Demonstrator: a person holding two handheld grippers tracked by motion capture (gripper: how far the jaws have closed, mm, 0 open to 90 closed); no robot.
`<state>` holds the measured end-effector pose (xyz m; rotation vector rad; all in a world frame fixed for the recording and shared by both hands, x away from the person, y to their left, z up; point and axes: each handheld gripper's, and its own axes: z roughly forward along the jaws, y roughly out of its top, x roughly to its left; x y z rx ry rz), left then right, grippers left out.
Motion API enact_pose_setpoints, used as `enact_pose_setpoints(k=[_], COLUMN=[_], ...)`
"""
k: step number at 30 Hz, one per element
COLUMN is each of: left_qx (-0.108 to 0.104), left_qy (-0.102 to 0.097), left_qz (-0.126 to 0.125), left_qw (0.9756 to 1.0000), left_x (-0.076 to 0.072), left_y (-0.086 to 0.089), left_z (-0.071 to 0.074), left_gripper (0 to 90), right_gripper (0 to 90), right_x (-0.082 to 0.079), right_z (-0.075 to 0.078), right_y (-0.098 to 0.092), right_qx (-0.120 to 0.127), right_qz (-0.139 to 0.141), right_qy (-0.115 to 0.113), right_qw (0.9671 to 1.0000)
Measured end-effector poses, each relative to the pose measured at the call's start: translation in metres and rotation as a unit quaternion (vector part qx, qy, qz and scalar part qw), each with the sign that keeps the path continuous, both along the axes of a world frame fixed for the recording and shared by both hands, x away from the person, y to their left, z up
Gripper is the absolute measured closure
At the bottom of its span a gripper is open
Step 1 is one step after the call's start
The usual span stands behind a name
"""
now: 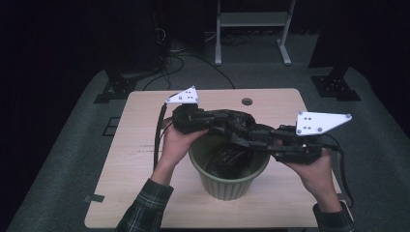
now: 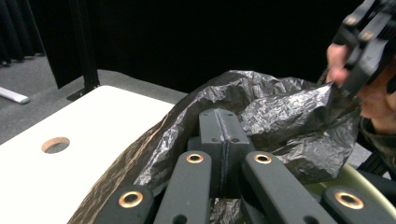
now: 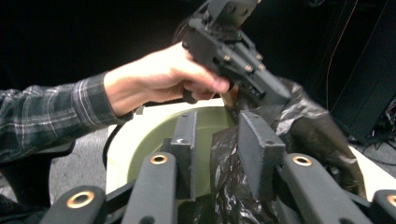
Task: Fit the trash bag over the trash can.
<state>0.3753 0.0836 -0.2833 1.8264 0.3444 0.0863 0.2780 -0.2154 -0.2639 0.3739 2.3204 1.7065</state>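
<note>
A black plastic bin liner (image 1: 235, 126) is being fitted into an olive-green bucket (image 1: 227, 186) that stands near the middle of the table (image 1: 145, 150), towards its near edge. At the left, the left gripper (image 1: 220, 119) is held just above the bucket's far-left rim, and its jaws are pressed together on a fold of the liner, as the left gripper view shows, with crumpled film bunched around the closed tips. Part of the liner hangs down inside the bucket, while the rest is stretched above the rim between the two hands. At the right, the right gripper (image 1: 251, 136) is reached in over the right rim; its jaws are seen spread in the right gripper view, with a hanging fold of the film lying between them, against the right-hand jaw, but not squeezed. The step in hand is judged to be the opening and spreading of the liner's mouth. For the next move, a fresh hold by the right gripper would be called for, so that the edge can be drawn outwards and folded over the rim.
</note>
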Motion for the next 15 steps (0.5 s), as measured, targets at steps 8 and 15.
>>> enact_pose_setpoints(k=[8,15], left_qx=[-0.016,-0.019], left_qy=[0.000,0.001], left_qz=[-0.006,0.007], left_qw=[0.9999,0.9998], left_x=[-0.005,0.000], left_y=[0.005,0.008], left_z=[0.006,0.007], left_gripper=[89.8,89.8], right_gripper=[59.8,57.4], right_x=[0.017,0.016], right_z=[-0.020,-0.030], right_y=[0.008,0.015], right_qx=[-0.047,-0.061], right_qz=[-0.025,-0.012], right_qy=[0.026,0.037], right_qw=[0.9982,0.9974])
